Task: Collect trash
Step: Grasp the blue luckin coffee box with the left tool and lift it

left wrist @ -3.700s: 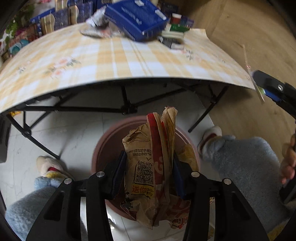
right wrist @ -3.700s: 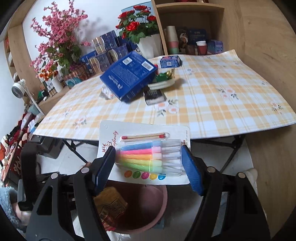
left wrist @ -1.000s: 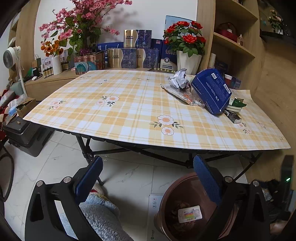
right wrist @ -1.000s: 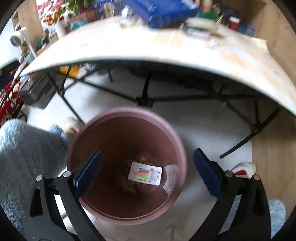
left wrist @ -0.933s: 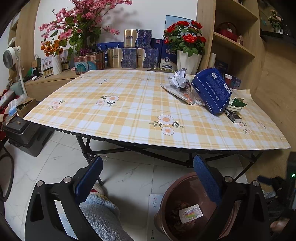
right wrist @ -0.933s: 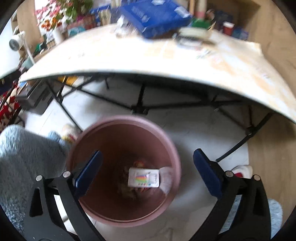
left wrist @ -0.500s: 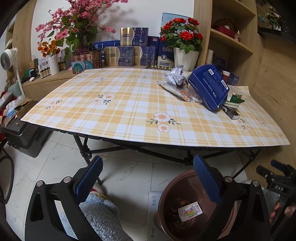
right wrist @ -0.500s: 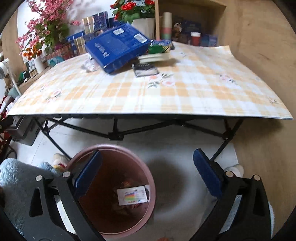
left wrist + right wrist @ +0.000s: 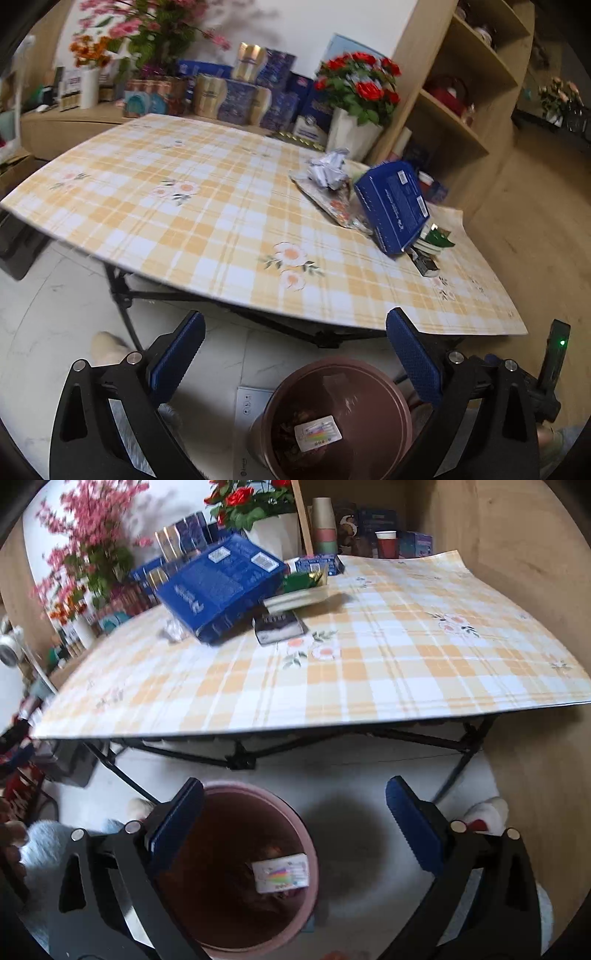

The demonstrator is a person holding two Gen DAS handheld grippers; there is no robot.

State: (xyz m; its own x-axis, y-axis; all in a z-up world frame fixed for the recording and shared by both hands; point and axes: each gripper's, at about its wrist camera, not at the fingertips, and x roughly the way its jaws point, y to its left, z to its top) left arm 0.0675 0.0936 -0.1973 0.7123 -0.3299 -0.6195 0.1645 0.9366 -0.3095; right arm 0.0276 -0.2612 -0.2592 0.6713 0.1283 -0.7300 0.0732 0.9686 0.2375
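A brown trash bin stands on the floor in front of the table, also in the right wrist view. A white pen package and a paper bag lie inside it. On the plaid table lie a blue box, crumpled paper, a plastic wrapper, a small black pack and green and white scraps. My left gripper is open and empty above the floor. My right gripper is open and empty by the bin.
Flower pots, gift boxes and a wooden shelf line the back. The table's black folding legs cross under it. The person's slippered feet and fuzzy blue legs are near the bin.
The paper bag and the pen package were dropped into the bin and both grippers opened. Both have since tilted up from the bin towards the table.
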